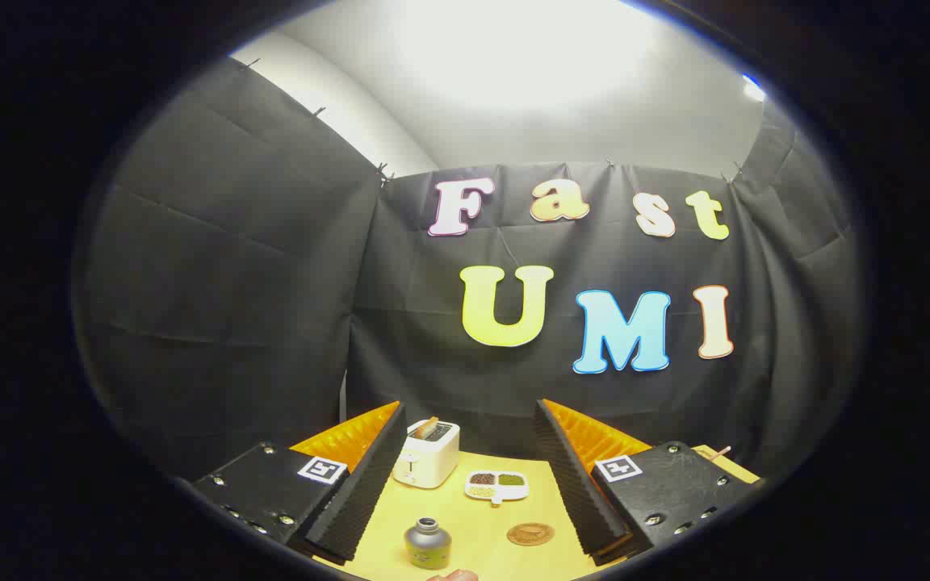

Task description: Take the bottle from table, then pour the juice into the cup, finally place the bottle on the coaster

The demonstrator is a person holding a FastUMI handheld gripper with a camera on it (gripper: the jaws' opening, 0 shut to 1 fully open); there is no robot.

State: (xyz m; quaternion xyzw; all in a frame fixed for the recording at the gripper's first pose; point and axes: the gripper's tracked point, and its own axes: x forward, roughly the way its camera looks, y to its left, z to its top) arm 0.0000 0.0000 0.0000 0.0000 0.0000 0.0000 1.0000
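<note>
the gripper (pixel 465 476) hung with jaws spread wide above the table (pixel 473 508), the bottle (pixel 428 544) between them, seemingly beside the coaster (pixel 530 534).

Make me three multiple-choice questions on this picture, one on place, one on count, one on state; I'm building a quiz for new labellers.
1. Where is the bottle?
A. On the table, between the open fingers
B. On the coaster
C. Inside the toaster

2. How many compartments does the small dish have?
A. One
B. Three
C. Six

3. What is the gripper doing?
A. Shut on the bottle
B. Open, holding nothing
C. Shut on the coaster

Answers:
1 A, it stands apart from the coaster.
2 B, three filled sections show, near the toaster.
3 B, the fingers stand wide apart, touching nothing.
</note>
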